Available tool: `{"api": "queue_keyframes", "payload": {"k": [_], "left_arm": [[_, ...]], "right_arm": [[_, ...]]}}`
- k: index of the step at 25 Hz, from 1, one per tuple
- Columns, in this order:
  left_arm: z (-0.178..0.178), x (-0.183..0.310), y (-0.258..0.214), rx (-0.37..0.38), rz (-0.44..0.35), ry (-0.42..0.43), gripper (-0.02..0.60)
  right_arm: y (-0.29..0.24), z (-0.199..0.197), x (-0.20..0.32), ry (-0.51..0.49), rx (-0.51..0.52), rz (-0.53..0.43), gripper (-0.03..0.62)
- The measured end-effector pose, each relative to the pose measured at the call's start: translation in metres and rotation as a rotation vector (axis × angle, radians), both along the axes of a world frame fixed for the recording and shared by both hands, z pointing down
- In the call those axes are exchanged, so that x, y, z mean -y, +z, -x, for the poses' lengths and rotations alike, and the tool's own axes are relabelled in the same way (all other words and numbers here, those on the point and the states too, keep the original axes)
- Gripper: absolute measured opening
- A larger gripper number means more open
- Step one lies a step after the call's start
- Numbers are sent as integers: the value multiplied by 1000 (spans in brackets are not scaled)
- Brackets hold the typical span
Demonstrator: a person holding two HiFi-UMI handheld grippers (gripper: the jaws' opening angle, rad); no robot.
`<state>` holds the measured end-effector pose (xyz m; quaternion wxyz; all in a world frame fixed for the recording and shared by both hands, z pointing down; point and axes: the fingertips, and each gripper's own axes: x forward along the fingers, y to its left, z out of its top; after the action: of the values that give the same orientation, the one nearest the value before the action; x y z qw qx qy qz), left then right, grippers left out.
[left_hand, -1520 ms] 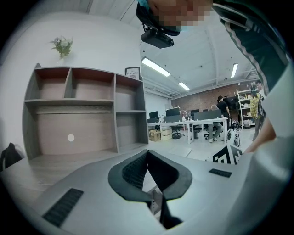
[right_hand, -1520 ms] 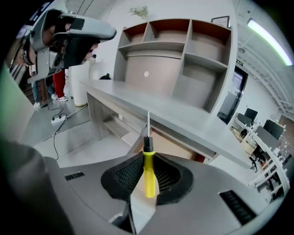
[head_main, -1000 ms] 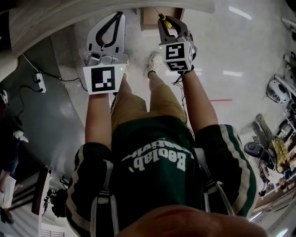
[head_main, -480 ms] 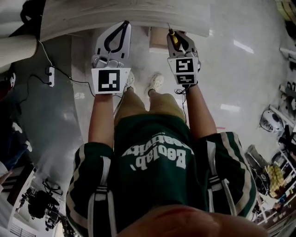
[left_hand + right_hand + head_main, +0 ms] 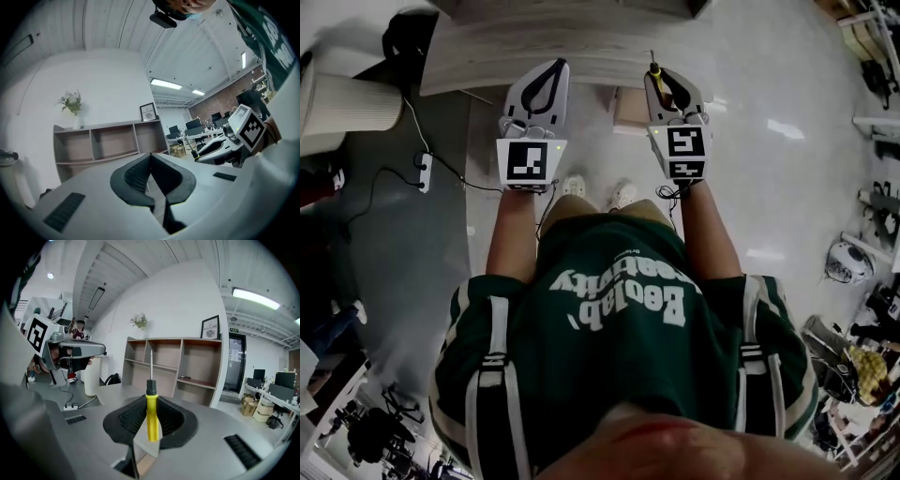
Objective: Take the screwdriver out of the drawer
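the right hand-held gripper [image 5: 150, 399] is clamped on the screwdriver [image 5: 152, 420]. its pads grip the yellow handle, and the black collar and thin shaft stand out past the jaw tips. that keeps the tool steady, and i judge it already clear of the drawer. to its left, the left hand-held gripper [image 5: 150, 155] has its jaws closed together on nothing. beyond both are the desk [image 5: 487, 52] and a shelf unit [image 5: 173, 362]. the framed print [image 5: 210, 327] on top reads "nature", and the person's shirt [image 5: 619, 309] reads "beolab".

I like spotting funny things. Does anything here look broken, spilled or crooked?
Nothing stands out. The right gripper holds the screwdriver straight by its yellow handle; the left gripper is shut and empty.
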<state>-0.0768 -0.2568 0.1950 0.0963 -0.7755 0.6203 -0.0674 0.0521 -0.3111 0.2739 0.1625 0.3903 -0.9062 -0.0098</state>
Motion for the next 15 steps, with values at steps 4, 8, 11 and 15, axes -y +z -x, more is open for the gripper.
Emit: {"api": "queue_keyframes", "payload": {"k": [4, 8, 11, 15], "left_arm": [[16, -3, -12, -6, -7, 28, 16], [24, -2, -27, -21, -20, 71, 17], [30, -1, -40, -35, -35, 90, 17], [41, 3, -56, -34, -60, 125, 17]], "right_arm": [[-32, 10, -8, 40, 26, -44, 83], [-55, 18, -13, 75, 52, -65, 83], [-68, 23, -20, 99, 59, -84, 83], [-82, 33, -22, 131, 61, -103, 83]]}}
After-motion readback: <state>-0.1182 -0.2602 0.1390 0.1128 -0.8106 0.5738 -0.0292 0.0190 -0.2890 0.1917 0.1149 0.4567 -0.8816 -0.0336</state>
